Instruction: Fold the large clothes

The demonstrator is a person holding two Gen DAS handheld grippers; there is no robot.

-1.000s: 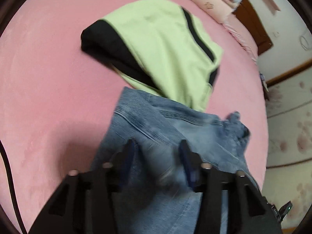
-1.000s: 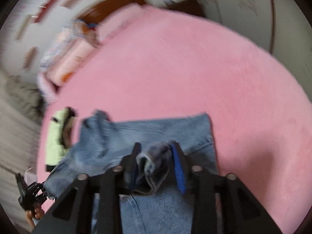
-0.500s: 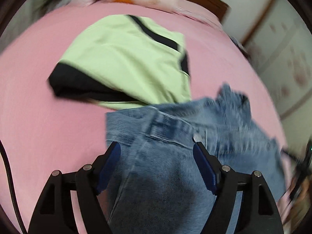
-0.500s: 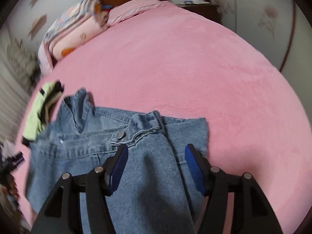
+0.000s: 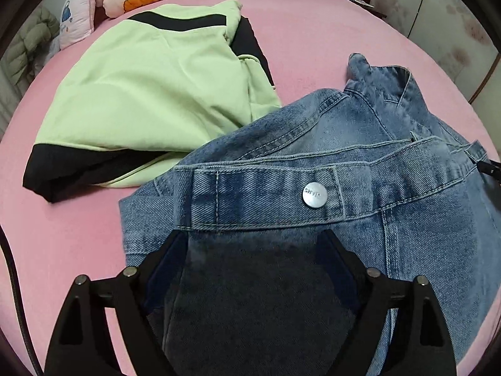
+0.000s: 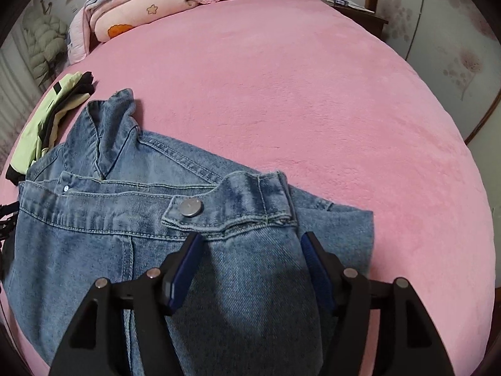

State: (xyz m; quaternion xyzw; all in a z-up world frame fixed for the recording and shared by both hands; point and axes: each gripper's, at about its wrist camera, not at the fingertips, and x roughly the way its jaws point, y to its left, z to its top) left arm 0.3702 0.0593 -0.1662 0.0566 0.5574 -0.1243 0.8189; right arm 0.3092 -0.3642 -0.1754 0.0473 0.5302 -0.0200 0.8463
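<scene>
Here, the denim jacket (image 5: 360, 194) lies part-folded on the pink bed (image 6: 313, 94), sleeves drawn in, cuffs uppermost, collar toward the pillows (image 6: 134, 9). Left gripper (image 5: 253, 241) hangs over one cuff with jaws spread, holding nothing. Right gripper (image 6: 250, 244) the same over the other cuff, released. The jacket's far edge overlaps the folded green top (image 5: 150, 87).

Risks, as judged:
- Dragging the jacket could pull the green top's fold apart, since the two touch.
- Stiff denim may spring open.
- Pinching one layer only would leave the fold lopsided.
</scene>
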